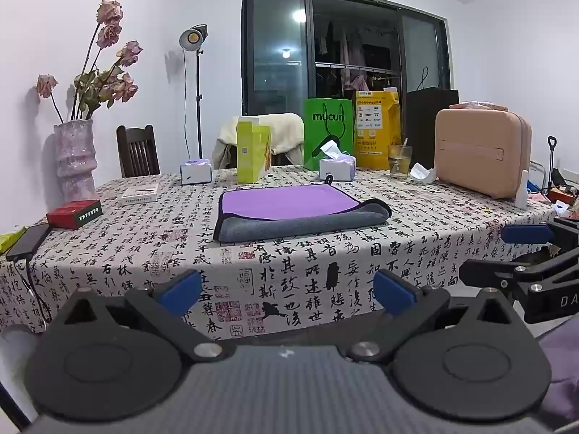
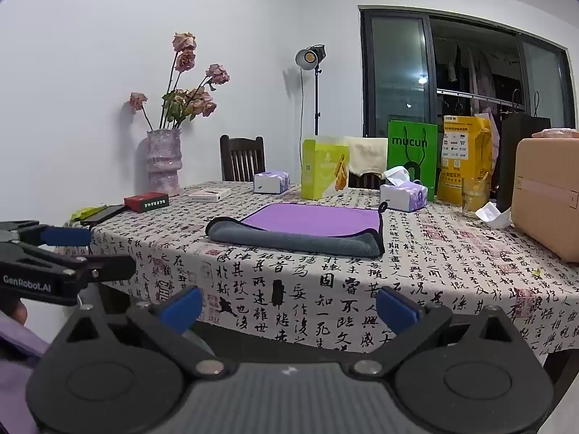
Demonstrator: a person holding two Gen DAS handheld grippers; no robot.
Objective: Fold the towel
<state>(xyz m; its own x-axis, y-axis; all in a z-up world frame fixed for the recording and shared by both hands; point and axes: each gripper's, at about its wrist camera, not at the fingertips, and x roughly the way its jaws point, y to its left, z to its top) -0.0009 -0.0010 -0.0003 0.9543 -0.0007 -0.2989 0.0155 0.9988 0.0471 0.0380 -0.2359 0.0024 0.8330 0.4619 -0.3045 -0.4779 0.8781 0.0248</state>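
A towel (image 1: 286, 202), purple on top and grey underneath with a dark border, lies on the table with its near edge rolled over so the grey side shows. It also shows in the right wrist view (image 2: 311, 218). My left gripper (image 1: 287, 289) is open and empty, held off the table's front edge, well short of the towel. My right gripper (image 2: 287, 305) is open and empty, likewise in front of the table. Each gripper shows at the side of the other's view, the right one (image 1: 506, 253) and the left one (image 2: 97, 249).
The table (image 1: 398, 224) has a calligraphy-print cloth. Behind the towel stand tissue boxes (image 1: 336, 168), a yellow-green box (image 1: 253, 153), a green bag (image 1: 327, 126), a yellow bag (image 1: 376, 126), a glass (image 1: 399, 161) and a pink case (image 1: 481, 153). A vase (image 1: 74, 155), red box (image 1: 74, 213) and phone (image 1: 27, 240) sit left.
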